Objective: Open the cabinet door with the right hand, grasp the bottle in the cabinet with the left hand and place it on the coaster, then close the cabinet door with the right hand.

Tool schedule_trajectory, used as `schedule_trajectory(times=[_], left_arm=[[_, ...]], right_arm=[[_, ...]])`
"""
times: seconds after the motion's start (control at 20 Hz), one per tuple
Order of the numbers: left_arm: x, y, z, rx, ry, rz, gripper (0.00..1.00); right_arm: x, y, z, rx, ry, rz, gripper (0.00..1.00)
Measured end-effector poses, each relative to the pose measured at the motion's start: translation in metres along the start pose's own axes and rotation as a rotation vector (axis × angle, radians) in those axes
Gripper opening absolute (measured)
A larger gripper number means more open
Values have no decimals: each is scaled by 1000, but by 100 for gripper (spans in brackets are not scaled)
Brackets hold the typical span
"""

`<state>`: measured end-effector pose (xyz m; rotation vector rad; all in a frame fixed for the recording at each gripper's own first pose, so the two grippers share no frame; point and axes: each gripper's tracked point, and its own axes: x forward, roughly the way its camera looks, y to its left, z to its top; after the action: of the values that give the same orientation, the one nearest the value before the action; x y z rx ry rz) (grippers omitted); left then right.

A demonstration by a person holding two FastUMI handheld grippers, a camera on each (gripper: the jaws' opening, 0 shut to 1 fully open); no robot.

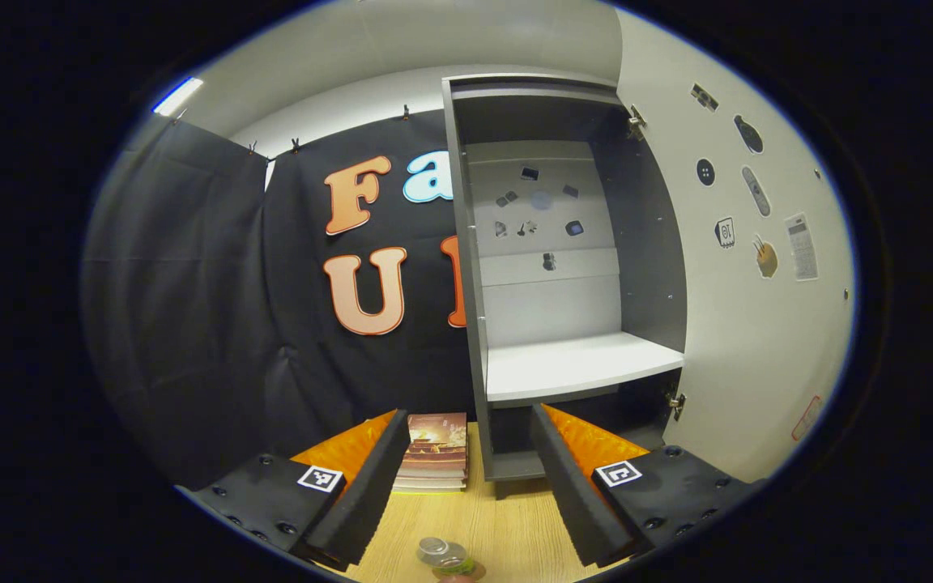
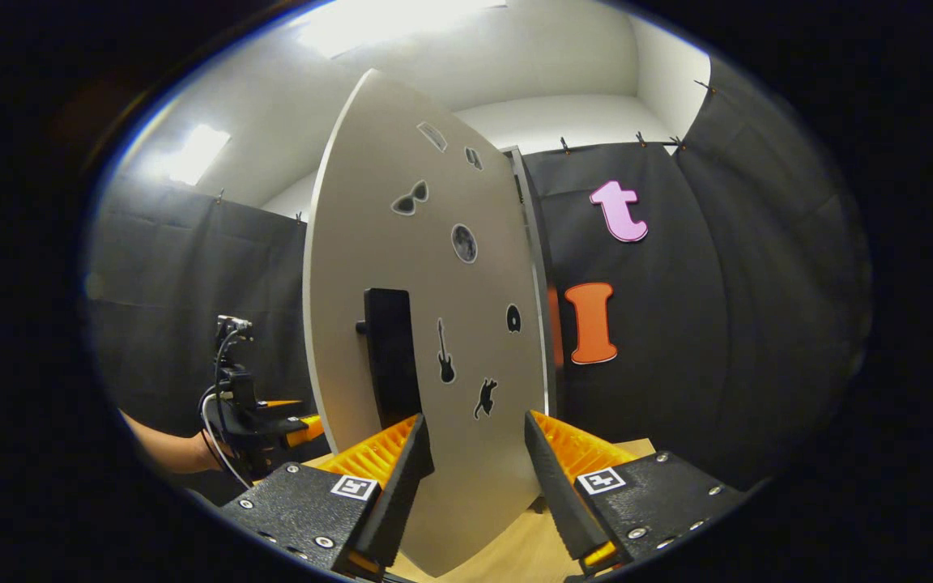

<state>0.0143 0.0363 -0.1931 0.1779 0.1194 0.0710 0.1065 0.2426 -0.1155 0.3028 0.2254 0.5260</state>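
Left tongs (image 1: 470,478): held level over the wooden bench (image 1: 507,526), facing the cabinet (image 1: 466,267); fingers spread wide, nothing between them.

Bottle (image 1: 444,555): at the bottom edge of the left gripper view, standing on the bench below and between the left tongs' fingers, seen from above with a pale cap and green body. A reddish-brown round edge, probably the coaster (image 1: 460,578), shows just under it; whether the bottle rests on it cannot be told.

Cabinet: grey carcass, open front; white shelf (image 1: 580,364) bare; small dark stickers on its back panel.

Cabinet door (image 1: 758,308): swung out to the right of the left gripper view, its inner face carrying stickers, hinges at top and bottom.

Books (image 1: 436,453): a short stack lying flat on the bench just left of the cabinet base.

Right tongs (image 2: 475,478): pointed at the outer face of the cabinet door, fingers wide apart, one to each side of the door's lower part; touch cannot be told. The black handle (image 2: 391,356) stands just above the left finger, ungripped.

Left tongs in the right gripper view (image 2: 288,425): far left, beyond the door's edge, held by a hand (image 2: 183,453) with the forearm reaching in from the side, cables trailing.
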Motion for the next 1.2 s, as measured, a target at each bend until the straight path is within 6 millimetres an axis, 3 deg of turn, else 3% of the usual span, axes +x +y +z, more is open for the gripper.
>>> schedule_trajectory(times=[0.2, 0.35, 0.4, 0.45, 0.55, 0.95, 1.0, 1.05, 1.2], left_arm=[[17, 13, 0, -25, -8, -38, 99], [33, 27, 8, -34, -20, -63, 98], [37, 33, 10, -37, -24, -64, 98], [41, 38, 12, -42, -30, -66, 98], [49, 47, 12, -52, -31, -66, 99], [57, 82, 1, -66, -5, -27, 98], [57, 87, -1, -76, 0, -21, 99], [57, 93, -3, -86, 2, -16, 99], [60, 107, -7, -91, 8, 1, 98]], right_arm=[[9, 3, -3, -6, -14, -39, 75], [22, 21, -3, 3, -5, -37, 75], [27, 27, -5, -4, -5, -33, 80], [32, 34, -6, -6, -2, -26, 75], [38, 47, -13, 19, 9, -5, 75], [77, 73, -30, 82, 24, 56, 76], [80, 75, -32, 96, 28, 64, 84], [86, 76, -34, 105, 33, 72, 77], [95, 77, -33, 101, 37, 90, 77]])
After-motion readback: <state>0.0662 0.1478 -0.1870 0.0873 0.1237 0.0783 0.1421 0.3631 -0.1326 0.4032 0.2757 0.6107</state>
